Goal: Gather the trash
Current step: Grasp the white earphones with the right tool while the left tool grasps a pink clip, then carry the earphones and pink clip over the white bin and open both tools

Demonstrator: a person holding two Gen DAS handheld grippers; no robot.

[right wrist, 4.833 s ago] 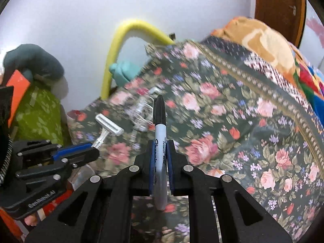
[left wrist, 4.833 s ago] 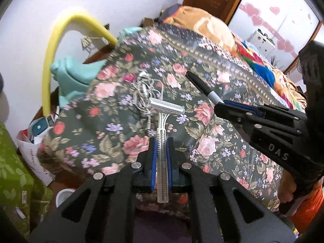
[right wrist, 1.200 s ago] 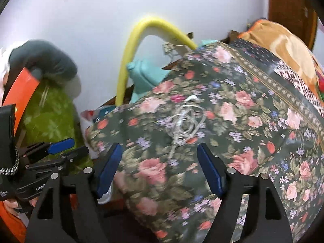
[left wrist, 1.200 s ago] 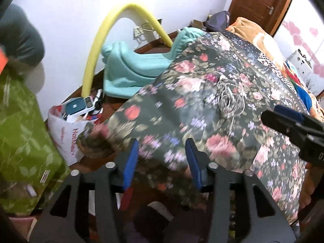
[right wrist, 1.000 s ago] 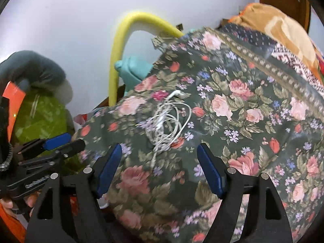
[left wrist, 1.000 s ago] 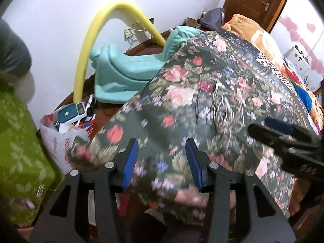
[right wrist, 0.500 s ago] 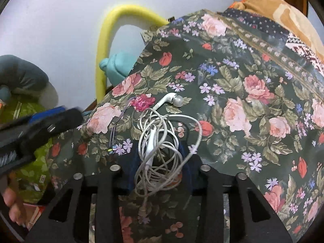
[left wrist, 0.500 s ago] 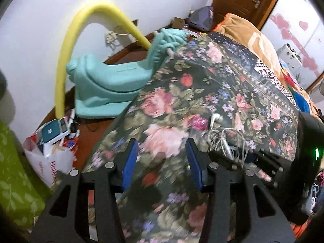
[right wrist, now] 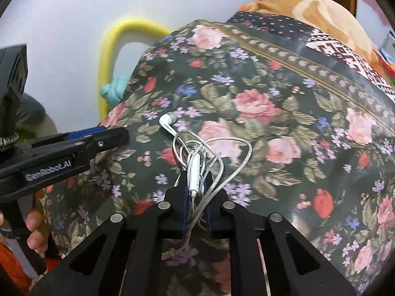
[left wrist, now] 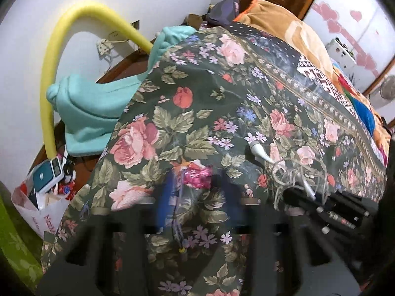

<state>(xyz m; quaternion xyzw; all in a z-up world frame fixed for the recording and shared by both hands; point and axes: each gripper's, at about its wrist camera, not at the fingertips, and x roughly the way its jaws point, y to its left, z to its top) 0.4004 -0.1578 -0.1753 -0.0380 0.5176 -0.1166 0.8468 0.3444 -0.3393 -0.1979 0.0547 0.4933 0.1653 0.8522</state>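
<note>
Clamping the tangled white earphones (right wrist: pixel 197 167) between my blue pads (right wrist: pixel 181 194), my right gripper (right wrist: pixel 195 197) sat low at the centre of its own frame, fingers drawn in tight on the inline remote and several loops of cord. The rest of the cord spilled out ahead of the fingers across the floral bedspread (right wrist: pixel 284 123), with one earbud lying just above and left of the bundle, toward the middle of the frame.

My left gripper (left wrist: pixel 195 197) showed only as a dark blur across the bottom of its own view; its blue pads (left wrist: pixel 164 204) stood apart with nothing between them, and a thin dark cord (left wrist: pixel 177 217) ran on the cloth in the gap. From the right wrist view the same gripper reached in from the left edge, its tip near the earbud but not touching it.

In the left view the earphones (left wrist: pixel 291 175) lay at lower right, with my right gripper's black fingers (left wrist: pixel 328 209) on them. A yellow foam tube (left wrist: pixel 74 24) arched at upper left above a teal cushion (left wrist: pixel 91 108), and a white bag (left wrist: pixel 44 212) sat at the left edge. An orange blanket (left wrist: pixel 284 22) lay at the top, right of centre.
</note>
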